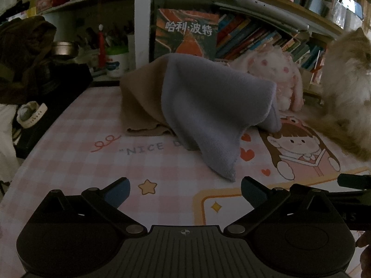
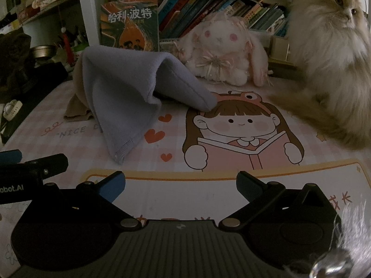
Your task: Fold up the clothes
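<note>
The left gripper (image 1: 185, 191) hovers low over a pink checked desk mat (image 1: 69, 162) with its two blue-padded fingers (image 1: 118, 191) spread wide and nothing between them. Ahead of these fingers, and a little toward the right one, lies the lilac cloth (image 1: 208, 106), humped up in a loose tent. Its nearest corner points down toward the gap between the fingers and ends just short of the right fingertip, not touching it. Behind and to the left of the lilac piece a beige cloth (image 1: 139, 106) sits partly tucked under it, its hem lying flat on the mat.

The right gripper (image 2: 180, 183) is likewise spread apart and holds nothing. From here the lilac cloth (image 2: 120, 92) lies ahead and off to the left of the fingers, its pointed corner hanging down beyond the left fingertip (image 2: 113, 185), clear of it. The beige cloth (image 2: 77, 106) peeks out at the far left edge of the lilac one. Directly ahead of the right fingers the mat shows a printed cartoon girl (image 2: 238, 139) reading a book.

Farther ahead stand a plush rabbit (image 2: 222, 53) and a book (image 2: 132, 23) propped against the shelf. To the right of the right fingers sits a long-haired cat (image 2: 331, 53) on the mat, well apart from the cloth.
</note>
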Demonstrator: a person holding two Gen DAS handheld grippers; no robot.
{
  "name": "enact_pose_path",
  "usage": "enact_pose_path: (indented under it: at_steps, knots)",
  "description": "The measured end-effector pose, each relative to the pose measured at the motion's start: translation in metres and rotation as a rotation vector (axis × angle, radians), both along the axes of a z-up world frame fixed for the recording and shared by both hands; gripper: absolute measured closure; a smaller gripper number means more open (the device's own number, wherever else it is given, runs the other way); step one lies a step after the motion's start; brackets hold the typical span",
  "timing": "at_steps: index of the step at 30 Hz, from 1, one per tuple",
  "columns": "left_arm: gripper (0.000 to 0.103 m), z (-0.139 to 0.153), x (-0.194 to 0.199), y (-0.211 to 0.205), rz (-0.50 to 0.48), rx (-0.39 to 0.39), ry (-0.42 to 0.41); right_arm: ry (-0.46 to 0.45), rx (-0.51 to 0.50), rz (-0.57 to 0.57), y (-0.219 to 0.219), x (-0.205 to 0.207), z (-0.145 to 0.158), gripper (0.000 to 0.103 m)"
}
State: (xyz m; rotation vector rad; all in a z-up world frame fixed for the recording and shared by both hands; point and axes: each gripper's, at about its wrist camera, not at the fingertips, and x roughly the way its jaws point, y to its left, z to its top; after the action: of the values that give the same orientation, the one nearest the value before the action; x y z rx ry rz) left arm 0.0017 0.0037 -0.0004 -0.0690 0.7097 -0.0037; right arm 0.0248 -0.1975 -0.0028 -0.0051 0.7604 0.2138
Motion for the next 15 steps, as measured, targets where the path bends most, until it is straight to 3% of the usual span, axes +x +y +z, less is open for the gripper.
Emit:
enact_pose_path:
  at_steps: [15]
  knots:
    - [0.000,-0.0008,0.0001,0.0043,0.017,-0.001,0.007,0.002,-0.008,0.011,0.0042,-0.0008,-0.0014,0.000]
